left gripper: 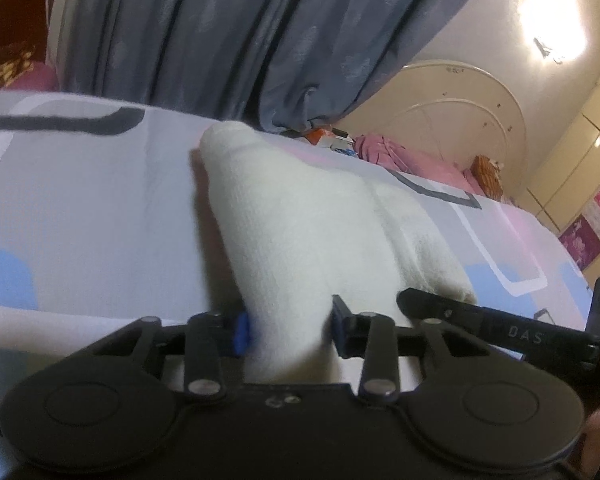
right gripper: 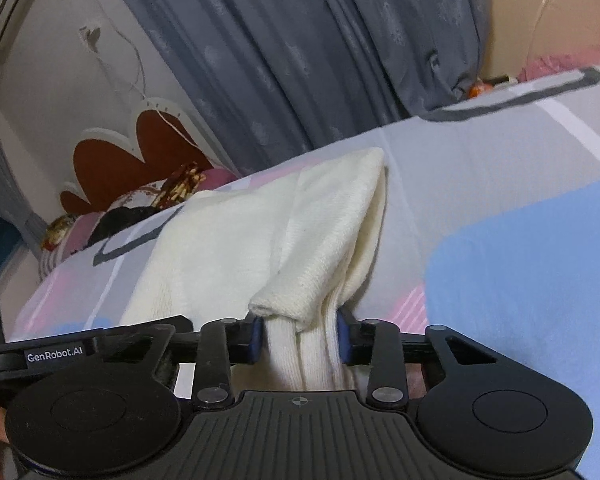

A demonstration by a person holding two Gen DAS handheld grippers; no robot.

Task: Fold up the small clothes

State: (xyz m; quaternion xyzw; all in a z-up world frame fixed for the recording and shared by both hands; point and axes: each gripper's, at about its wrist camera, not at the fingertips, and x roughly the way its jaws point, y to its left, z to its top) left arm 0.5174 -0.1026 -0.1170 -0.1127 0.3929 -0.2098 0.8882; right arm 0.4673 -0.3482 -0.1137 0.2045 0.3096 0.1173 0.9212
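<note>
White garment (right gripper: 300, 240) in both hand-held grippers

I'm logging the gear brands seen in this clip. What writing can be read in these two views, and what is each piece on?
"GenRobot.AI": white label on the black arm of the other gripper, at the left edge of the right wrist view.
"DAS": pale letters on the black arm of the other gripper, at the right of the left wrist view; it runs on blurred, so it may be cut short.
Nothing else is readable; the pink wall posters are too blurred.
</note>
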